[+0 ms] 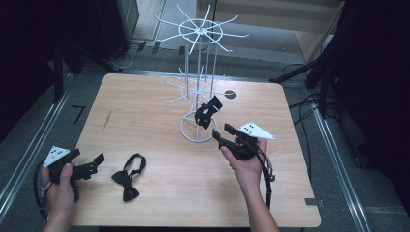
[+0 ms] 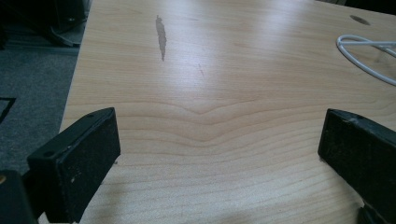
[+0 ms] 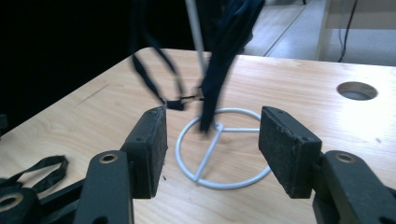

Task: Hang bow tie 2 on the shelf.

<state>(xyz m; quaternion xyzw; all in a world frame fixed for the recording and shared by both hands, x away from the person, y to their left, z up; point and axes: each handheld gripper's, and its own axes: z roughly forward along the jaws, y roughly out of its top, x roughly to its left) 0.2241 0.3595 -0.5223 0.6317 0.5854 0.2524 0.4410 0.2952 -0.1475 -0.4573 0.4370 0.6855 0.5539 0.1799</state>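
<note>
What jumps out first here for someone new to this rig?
The white wire rack standing at the back middle of the wooden table, with a black bow tie hanging on its lower tier. The right gripper, jaws open, sits just in front of it. A second bow tie lies flat near the left gripper, also open.

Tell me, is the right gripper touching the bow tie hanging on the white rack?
Apart. In the right gripper view, the right gripper has its jaws spread open, and the hanging bow tie dangles beyond them on the white rack, with bare table showing between.
</note>
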